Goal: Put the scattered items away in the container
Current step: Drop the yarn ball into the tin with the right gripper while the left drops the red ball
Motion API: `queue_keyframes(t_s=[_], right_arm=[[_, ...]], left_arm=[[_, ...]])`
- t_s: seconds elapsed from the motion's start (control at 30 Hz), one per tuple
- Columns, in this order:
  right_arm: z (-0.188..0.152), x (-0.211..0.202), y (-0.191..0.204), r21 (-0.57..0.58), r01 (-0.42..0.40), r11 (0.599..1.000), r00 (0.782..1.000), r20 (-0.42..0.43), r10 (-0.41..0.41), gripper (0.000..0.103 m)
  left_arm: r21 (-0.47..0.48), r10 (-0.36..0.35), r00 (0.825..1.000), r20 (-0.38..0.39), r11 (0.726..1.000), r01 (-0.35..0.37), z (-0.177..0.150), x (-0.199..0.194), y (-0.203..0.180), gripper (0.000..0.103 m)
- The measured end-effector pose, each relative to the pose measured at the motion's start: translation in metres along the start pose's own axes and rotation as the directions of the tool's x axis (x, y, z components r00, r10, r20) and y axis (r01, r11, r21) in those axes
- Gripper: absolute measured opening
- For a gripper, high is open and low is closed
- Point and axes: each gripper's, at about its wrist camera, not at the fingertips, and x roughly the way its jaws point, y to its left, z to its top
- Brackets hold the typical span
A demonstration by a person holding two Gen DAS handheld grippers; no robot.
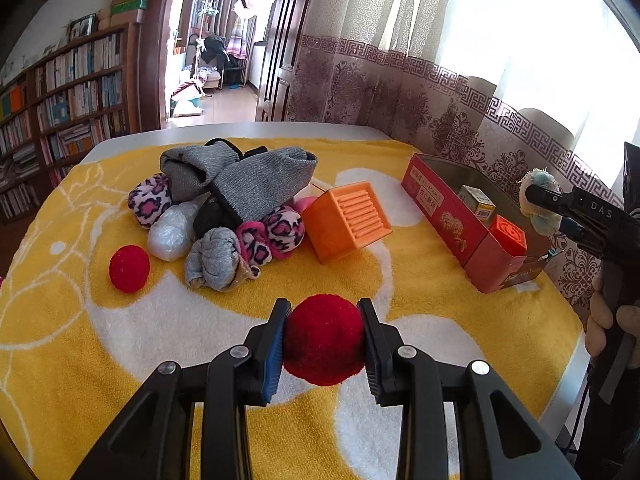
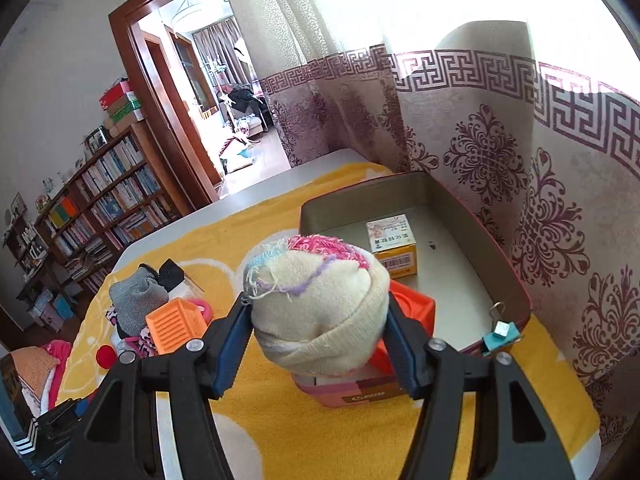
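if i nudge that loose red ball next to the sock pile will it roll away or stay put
The loose red ball looks round, so it would probably roll, though its fuzzy surface and the towel should stop it quickly. It looks light and soft.

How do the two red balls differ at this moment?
The near red ball is clamped between the left gripper jaws, above the towel; the far red ball lies loose on the towel beside the sock pile. The near one looks darker red and larger, perhaps only from closeness. Both are fuzzy, round and outside the tin.
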Motion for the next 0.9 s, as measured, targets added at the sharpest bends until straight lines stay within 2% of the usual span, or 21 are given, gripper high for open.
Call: queue_keyframes(t_s=[0.13,0.27,0.43,0.63,0.77,0.9], right_arm=[[0.017,-0.002,-0.026,0.028,0.068,0.997,0.997,0.04,-0.069,0.066],[0.026,0.012,-0.046,0.065,0.107,0.992,0.994,0.022,-0.108,0.066],[0.025,0.028,-0.052,0.064,0.159,0.985,0.987,0.009,-0.159,0.066],[0.021,0.037,-0.057,0.084,0.163,0.983,0.987,-0.008,-0.163,0.07],[0.022,0.033,-0.061,0.094,0.175,0.98,0.984,0.027,-0.178,0.077],[0.024,0.026,-0.063,0.105,0.188,0.976,0.978,0.071,-0.196,0.079]], left_arm=[[0.052,-0.035,0.999,0.006,0.998,0.035,0.012,0.003,-0.024,0.035],[0.092,-0.063,0.998,0.008,0.994,0.062,0.02,0.005,-0.045,0.035],[0.127,-0.074,0.997,0.002,0.989,0.073,0.027,0.01,-0.062,0.035],[0.152,-0.082,0.997,0.004,0.985,0.081,0.038,0.016,-0.077,0.035],[0.171,-0.091,0.996,0.002,0.981,0.09,0.044,0.024,-0.089,0.035],[0.187,-0.108,0.994,-0.003,0.977,0.106,0.054,0.033,-0.101,0.035]])
